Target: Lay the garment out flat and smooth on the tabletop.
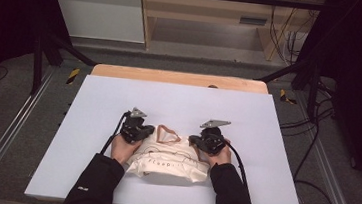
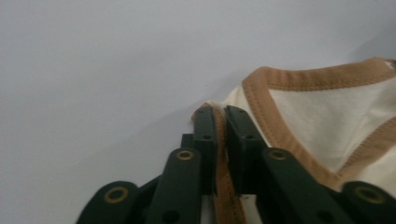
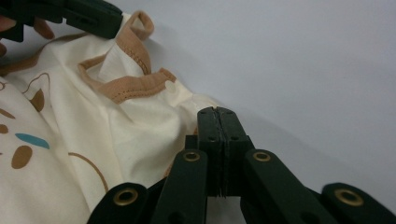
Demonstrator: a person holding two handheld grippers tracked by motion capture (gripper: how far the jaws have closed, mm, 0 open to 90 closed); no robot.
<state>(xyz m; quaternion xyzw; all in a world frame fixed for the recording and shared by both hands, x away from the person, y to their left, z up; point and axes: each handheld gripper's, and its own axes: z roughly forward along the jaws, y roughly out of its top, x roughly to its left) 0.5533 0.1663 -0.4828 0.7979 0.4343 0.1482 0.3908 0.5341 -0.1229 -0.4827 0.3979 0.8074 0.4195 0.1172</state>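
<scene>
From the high view I am seeing the small cream cotton garment with brown trim (image 1: 168, 161) lying on the white table (image 1: 93, 103) near its front edge, between my left gripper (image 1: 152, 129) and right gripper (image 1: 193, 140). In the left gripper view, the jaws are pinching the brown hem (image 2: 222, 186). In the right gripper view, the jaws are pressing together at the fabric's edge (image 3: 196, 105).
</scene>
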